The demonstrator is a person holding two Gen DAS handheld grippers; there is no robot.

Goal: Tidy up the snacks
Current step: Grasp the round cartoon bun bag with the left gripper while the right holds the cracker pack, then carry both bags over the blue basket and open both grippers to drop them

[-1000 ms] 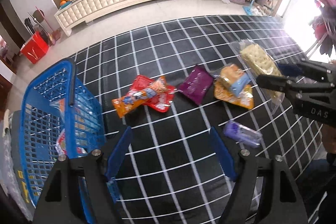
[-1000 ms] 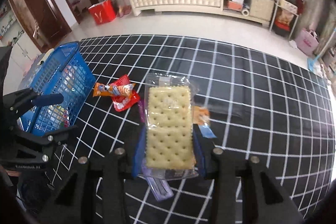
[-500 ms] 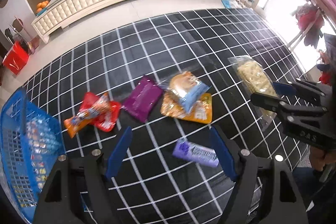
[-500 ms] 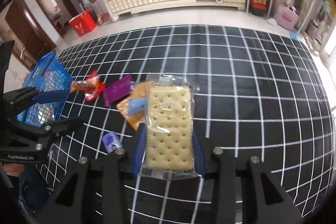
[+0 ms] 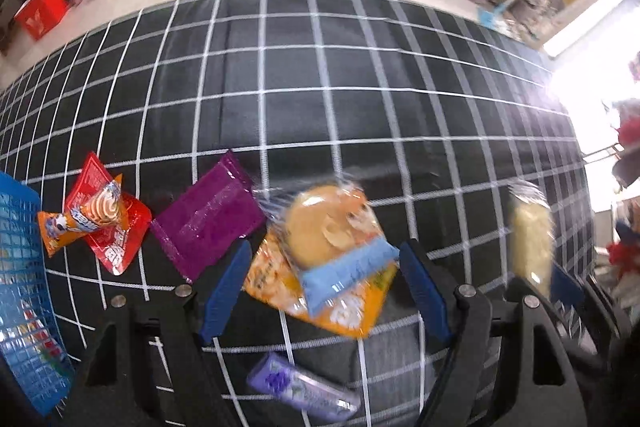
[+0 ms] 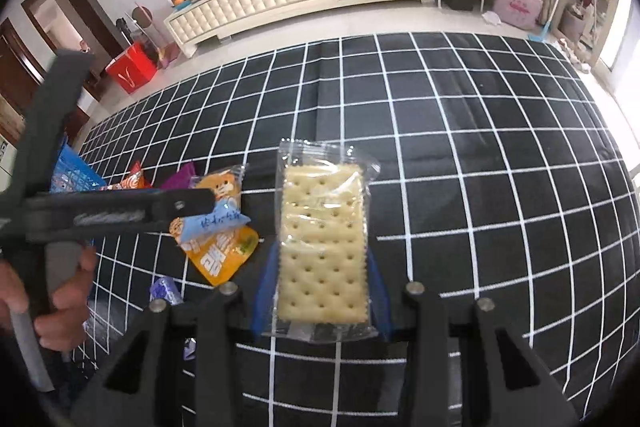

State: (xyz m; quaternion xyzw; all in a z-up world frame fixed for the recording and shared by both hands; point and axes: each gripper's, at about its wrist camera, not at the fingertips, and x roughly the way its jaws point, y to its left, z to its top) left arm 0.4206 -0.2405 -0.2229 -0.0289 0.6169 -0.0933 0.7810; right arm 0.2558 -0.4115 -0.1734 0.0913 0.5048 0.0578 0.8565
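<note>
Right gripper (image 6: 322,291): jaws clenched on the cracker pack (image 6: 323,243), lower centre of frame.
Left gripper (image 5: 324,283): jaws released, straddling the bun pack (image 5: 336,239) atop an orange packet (image 5: 344,311).
Left edge: blue basket (image 5: 20,267).
Beneath: checked cloth (image 5: 320,87).

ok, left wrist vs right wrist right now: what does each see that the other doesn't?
Left wrist only: the flat red foil packet under the orange wrapped snack.

Right wrist only: a hand gripping the left gripper's handle; the clear-wrapped cracker pack sharp, clamped in the right gripper.

Both: blue plastic basket, purple foil pouch, bun in clear-and-blue wrapper, black grid cloth. The left gripper is open.
</note>
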